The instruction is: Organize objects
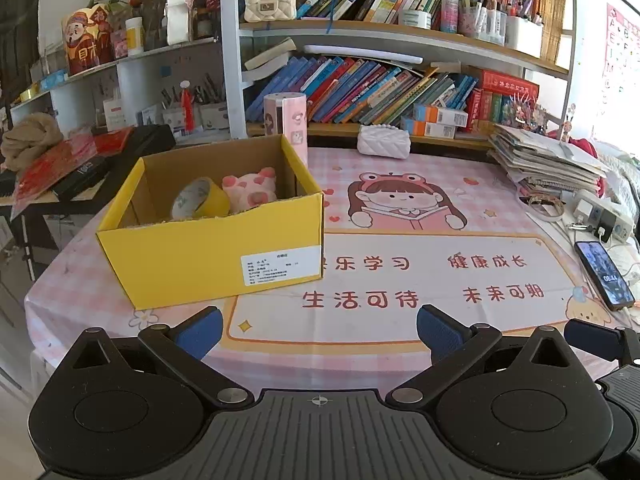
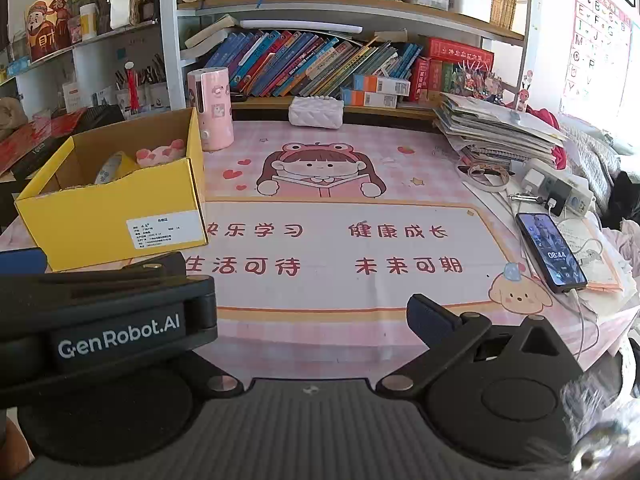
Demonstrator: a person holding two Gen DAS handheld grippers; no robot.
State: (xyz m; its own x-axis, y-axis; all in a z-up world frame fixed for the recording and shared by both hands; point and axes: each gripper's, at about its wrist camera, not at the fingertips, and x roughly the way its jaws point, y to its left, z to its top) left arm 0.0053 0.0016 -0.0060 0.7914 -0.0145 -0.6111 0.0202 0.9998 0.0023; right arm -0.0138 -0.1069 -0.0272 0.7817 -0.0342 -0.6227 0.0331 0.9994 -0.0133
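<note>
A yellow cardboard box (image 1: 208, 264) stands on the pink table mat, left of centre; it also shows in the right wrist view (image 2: 100, 220). Inside lie a roll of yellow tape (image 1: 198, 200) and a pink spotted plush toy (image 1: 250, 190). My left gripper (image 1: 320, 328) is open and empty, low over the mat in front of the box. My right gripper (image 2: 312, 312) is open and empty beside it on the right; its left finger is hidden behind the left gripper's body (image 2: 104, 320).
A pink cylinder (image 1: 286, 120) stands behind the box. A white quilted pouch (image 1: 384, 142) lies at the back. A stack of papers (image 1: 548, 160), a power strip (image 1: 600, 216) and a charging phone (image 1: 604, 274) sit at the right. Bookshelves line the back.
</note>
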